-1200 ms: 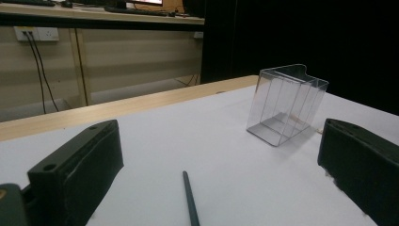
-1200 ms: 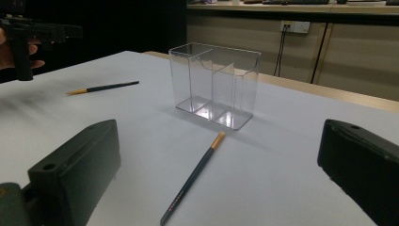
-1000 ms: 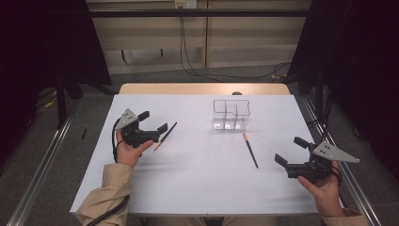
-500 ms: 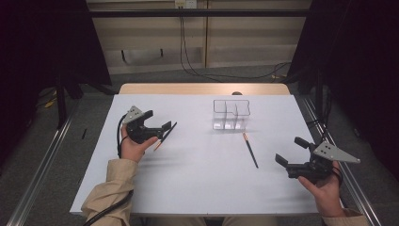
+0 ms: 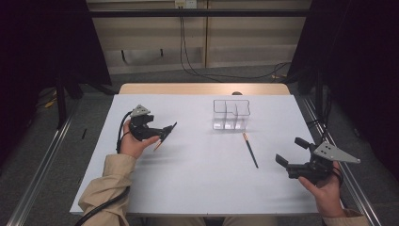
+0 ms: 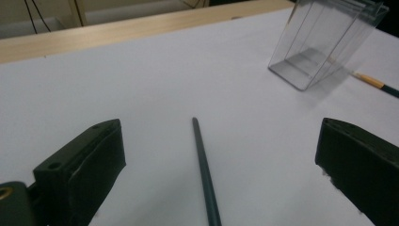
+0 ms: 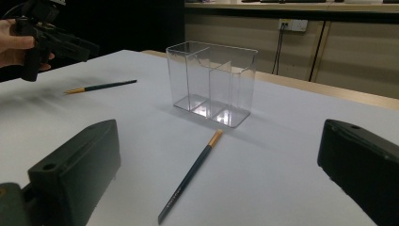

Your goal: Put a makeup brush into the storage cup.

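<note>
The left gripper [image 5: 162, 133] is hovering with its jaws spread wide apart, gripping nothing. In the left gripper view a dark green pencil [image 6: 204, 172] is lying flat on the white table [image 6: 141, 80] between the two jaws, closer to the left one and touching neither; its tip is pointing away from the gripper. From the high view this pencil [image 5: 157, 144] is peeking out just under the gripper, well to the left of the clear organizer [image 5: 231, 114].

The right gripper [image 5: 292, 151] is being held low near the table's right front corner, its jaws also standing wide apart and holding nothing. A second pencil [image 7: 192, 174] is lying ahead of it between the jaw lines, apart from both, its orange end pointing at the organizer and stopping just short of the organizer's base.

The organizer is standing upright toward the far middle of the table, three compartments showing, all empty. Bare white surface is stretching between it and each gripper, and wide open room is lying in front of it; the wooden table edge [image 5: 202, 88] is running just behind it.

Counted: two pencils, one organizer, two grippers.
</note>
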Demonstrator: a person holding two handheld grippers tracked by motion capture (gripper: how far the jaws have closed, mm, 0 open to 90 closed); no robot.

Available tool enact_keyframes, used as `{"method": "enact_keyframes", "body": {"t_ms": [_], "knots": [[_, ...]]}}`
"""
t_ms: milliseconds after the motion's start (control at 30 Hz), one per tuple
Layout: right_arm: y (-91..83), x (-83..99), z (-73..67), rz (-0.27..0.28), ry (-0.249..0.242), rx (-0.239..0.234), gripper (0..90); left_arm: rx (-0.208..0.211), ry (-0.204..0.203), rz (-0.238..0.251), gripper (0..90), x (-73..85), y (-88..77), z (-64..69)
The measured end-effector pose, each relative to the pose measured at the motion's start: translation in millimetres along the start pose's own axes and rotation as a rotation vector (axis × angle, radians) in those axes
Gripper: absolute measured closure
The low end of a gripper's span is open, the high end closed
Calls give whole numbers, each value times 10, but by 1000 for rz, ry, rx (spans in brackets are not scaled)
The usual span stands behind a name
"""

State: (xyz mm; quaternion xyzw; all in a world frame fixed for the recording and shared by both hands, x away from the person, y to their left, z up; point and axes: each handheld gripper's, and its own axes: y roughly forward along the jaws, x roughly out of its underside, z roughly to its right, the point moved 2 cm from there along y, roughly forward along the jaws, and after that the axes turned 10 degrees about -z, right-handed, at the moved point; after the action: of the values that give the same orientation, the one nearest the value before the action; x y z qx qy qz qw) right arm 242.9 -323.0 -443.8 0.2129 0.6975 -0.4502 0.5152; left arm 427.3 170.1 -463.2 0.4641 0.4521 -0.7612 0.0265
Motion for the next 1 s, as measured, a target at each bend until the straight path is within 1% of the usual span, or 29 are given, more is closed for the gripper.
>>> {"method": "enact_keyframes", "body": {"t_ms": [33,67,100,133,167,200,233,300,400,433,467,500,533,600,633,667,800,833,867,900,933,1000], "knots": [[-2,3,5,-4,-8,4,0,-3,3,-22,23,-1,6,-3],[-3,3,4,-2,-5,1,0,-3,3,-22,25,-1,6,-3],[-5,2,4,0,-4,1,0,-3,5,-59,25,-3,23,-6],[-5,2,4,0,-4,1,0,-3,5,-59,26,-3,23,-6],[-8,2,6,1,-4,5,0,-3,9,-98,27,-6,39,-10],[-10,3,8,0,-6,4,0,-3,9,-98,27,-6,39,-10],[-10,3,8,0,-6,4,0,2,2,-114,27,-7,47,-6],[-12,4,8,-1,-5,5,0,-6,0,-144,27,-14,60,-11],[-12,4,8,-1,-6,4,0,-12,9,-190,29,-33,75,-16],[-14,3,7,-1,-6,5,0,-7,5,-207,31,-40,78,-11],[-14,3,7,-1,-6,5,0,-11,4,-219,31,-47,84,-8],[-12,4,7,-1,-6,4,0,-17,7,-256,33,-65,90,1],[-11,4,4,-1,-4,3,0,-17,7,-256,34,-65,90,1],[-8,5,6,0,-5,2,0,-26,18,-291,36,-86,92,0],[-9,6,3,-2,-6,2,0,-27,14,-300,38,-95,97,5],[-9,6,3,-2,-6,2,0,-29,15,-319,38,-105,95,3],[-15,1,1,0,-6,2,0,-45,-9,-346,40,-141,112,6],[-13,3,3,-2,-5,3,0,-39,-13,-358,40,-147,116,7],[-13,3,3,-2,-5,3,0,-42,-15,-364,40,-152,125,12],[-10,6,4,-3,-7,2,0,-53,5,-393,41,-163,139,17],[-9,6,3,-3,-7,0,0,-53,5,-393,45,-163,139,17],[-7,6,4,-3,-9,0,0,-52,11,-423,49,-170,154,28]]}}
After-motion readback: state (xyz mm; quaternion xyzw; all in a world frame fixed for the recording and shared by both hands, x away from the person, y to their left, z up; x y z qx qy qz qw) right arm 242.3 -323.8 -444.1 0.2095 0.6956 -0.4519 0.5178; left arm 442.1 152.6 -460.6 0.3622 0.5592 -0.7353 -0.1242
